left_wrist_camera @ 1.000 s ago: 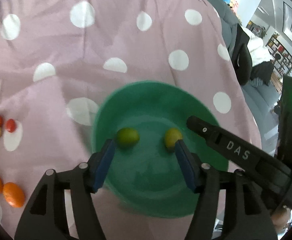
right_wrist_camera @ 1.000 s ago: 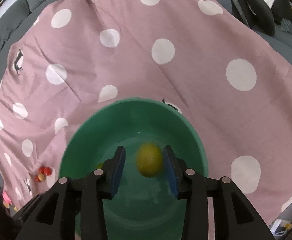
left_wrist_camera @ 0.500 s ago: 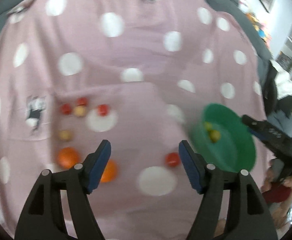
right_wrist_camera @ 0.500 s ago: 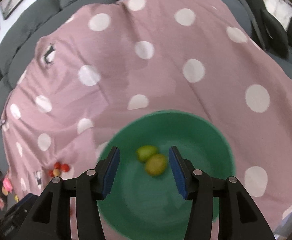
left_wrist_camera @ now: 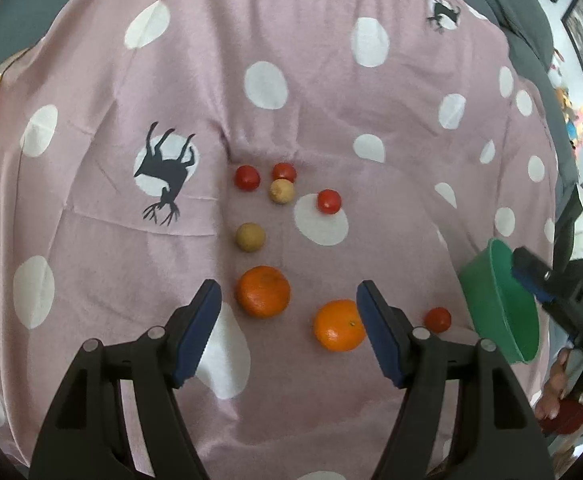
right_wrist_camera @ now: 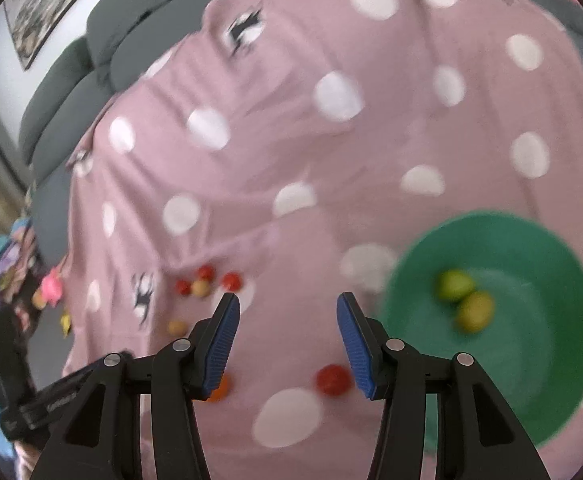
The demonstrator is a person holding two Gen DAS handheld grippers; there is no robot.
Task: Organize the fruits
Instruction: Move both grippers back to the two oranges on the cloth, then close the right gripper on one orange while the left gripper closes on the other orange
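Note:
My left gripper [left_wrist_camera: 288, 299] hangs open over loose fruit on the pink dotted blanket [left_wrist_camera: 331, 100]. One orange [left_wrist_camera: 263, 291] lies between its fingers, untouched. A second orange [left_wrist_camera: 338, 325] sits by the right finger. A red tomato [left_wrist_camera: 437, 319] lies further right. Beyond lie three more tomatoes [left_wrist_camera: 247, 177] and two tan fruits [left_wrist_camera: 250, 237]. The green bowl [left_wrist_camera: 491, 300] stands at the right. My right gripper [right_wrist_camera: 287, 312] is open and empty, left of the bowl [right_wrist_camera: 531, 380], which holds two yellow-green fruits [right_wrist_camera: 454, 285]. A tomato [right_wrist_camera: 333, 379] lies by its right finger.
A grey sofa [right_wrist_camera: 63, 92] runs behind the blanket. Colourful toys [right_wrist_camera: 49, 286] lie off the blanket's left edge. A deer print [left_wrist_camera: 167, 168] marks the cloth. A person's hand [left_wrist_camera: 551, 396] holds the right gripper's handle beside the bowl.
The right gripper let a yellow-green fruit drop into the bowl and swung left. The left gripper left the bowl and moved left over the oranges. Both stand wider.

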